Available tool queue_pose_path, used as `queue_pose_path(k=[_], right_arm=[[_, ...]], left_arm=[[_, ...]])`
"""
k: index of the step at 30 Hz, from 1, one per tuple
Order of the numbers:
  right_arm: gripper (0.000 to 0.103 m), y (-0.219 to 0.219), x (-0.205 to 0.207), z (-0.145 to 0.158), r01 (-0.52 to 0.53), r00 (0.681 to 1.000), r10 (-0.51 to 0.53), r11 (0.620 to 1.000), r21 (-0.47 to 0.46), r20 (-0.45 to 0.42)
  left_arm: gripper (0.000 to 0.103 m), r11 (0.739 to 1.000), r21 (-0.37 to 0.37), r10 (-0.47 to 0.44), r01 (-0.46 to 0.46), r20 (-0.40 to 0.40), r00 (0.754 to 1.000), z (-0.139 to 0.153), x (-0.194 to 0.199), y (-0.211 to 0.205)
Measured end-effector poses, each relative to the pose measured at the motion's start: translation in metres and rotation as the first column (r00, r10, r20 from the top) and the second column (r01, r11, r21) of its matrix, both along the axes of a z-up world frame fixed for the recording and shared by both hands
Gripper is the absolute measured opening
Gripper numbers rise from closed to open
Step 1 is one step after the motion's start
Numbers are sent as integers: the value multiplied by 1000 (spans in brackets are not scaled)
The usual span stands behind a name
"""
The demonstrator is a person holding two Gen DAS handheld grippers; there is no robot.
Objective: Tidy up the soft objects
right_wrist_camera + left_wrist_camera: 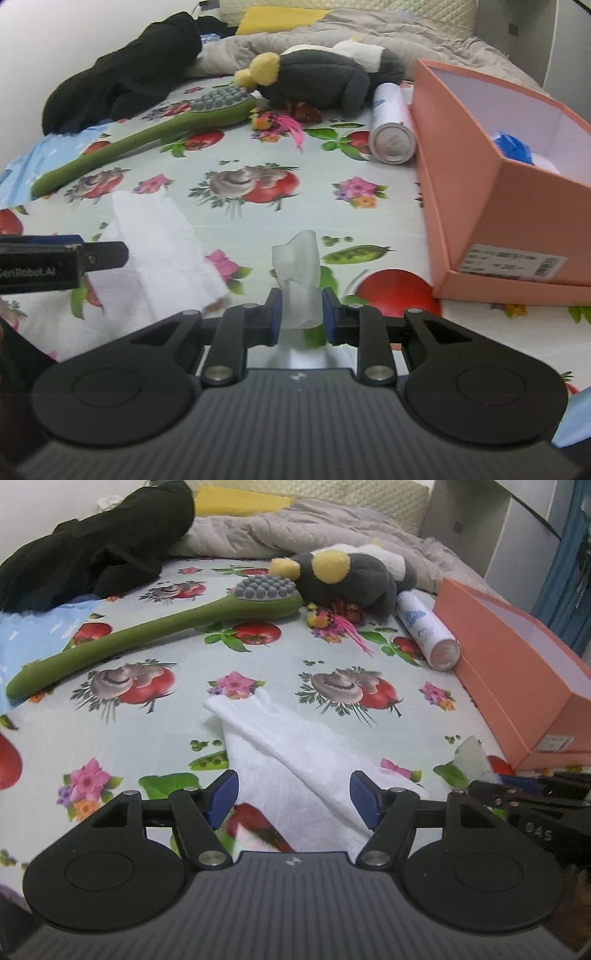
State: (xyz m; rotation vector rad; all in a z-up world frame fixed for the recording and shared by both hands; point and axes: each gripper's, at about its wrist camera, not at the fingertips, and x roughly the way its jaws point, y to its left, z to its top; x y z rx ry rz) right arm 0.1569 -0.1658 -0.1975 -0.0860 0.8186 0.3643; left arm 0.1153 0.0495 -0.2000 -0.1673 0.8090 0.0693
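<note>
My left gripper [293, 799] stands open low over a white folded towel [295, 746], which lies flat on the flowered bedsheet and runs between the blue pads without being pinched. My right gripper [302, 314] is shut on a small pale crumpled cloth [297, 273] that sticks up from between its pads, just right of the towel [159, 240]. A grey and yellow plush toy [314, 77] lies at the back, with a black garment [122, 74] to its left.
An open pink cardboard box [498, 203] stands at the right with something blue [511, 146] inside. A white spray can [391, 125] lies against it. A green long-handled massage brush [147, 635] and a pink feathered trinket [347, 624] lie mid-bed. A grey quilt [295, 528] is bunched behind.
</note>
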Motion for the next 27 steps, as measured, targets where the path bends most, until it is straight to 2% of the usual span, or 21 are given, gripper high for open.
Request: queue_pose_path(k=[7, 14, 17, 20, 22, 23, 25, 27], right_arm=[[28, -7, 3, -7, 14, 1000, -14, 1000, 3, -22], [31, -6, 2, -12, -5, 1000, 4, 1000, -6, -22], [31, -6, 3, -13, -7, 1000, 7, 1000, -3, -23], [31, -5, 3, -13, -11, 1000, 10, 1000, -9, -20], [31, -5, 3, -13, -11, 1000, 11, 1000, -10, -19], [31, -5, 3, -13, -11, 1000, 11, 1000, -9, -19], [31, -5, 3, -13, -10, 1000, 10, 1000, -7, -19], [31, -5, 3, -13, -9, 1000, 9, 1000, -4, -21]], left_arm=[[72, 995, 97, -30, 33, -32, 999, -17, 18, -12], [72, 994, 106, -25, 30, -47, 999, -27, 23, -12], [66, 994, 106, -30, 36, -54, 998, -28, 23, -14], [51, 993, 105, -42, 48, -59, 997, -27, 24, -18], [35, 995, 89, -46, 51, -64, 997, -26, 26, -21], [31, 995, 85, -46, 52, -66, 997, -26, 27, -22], [16, 995, 78, -54, 59, -66, 996, -26, 29, -25], [7, 995, 72, -60, 65, -65, 996, -27, 30, -28]])
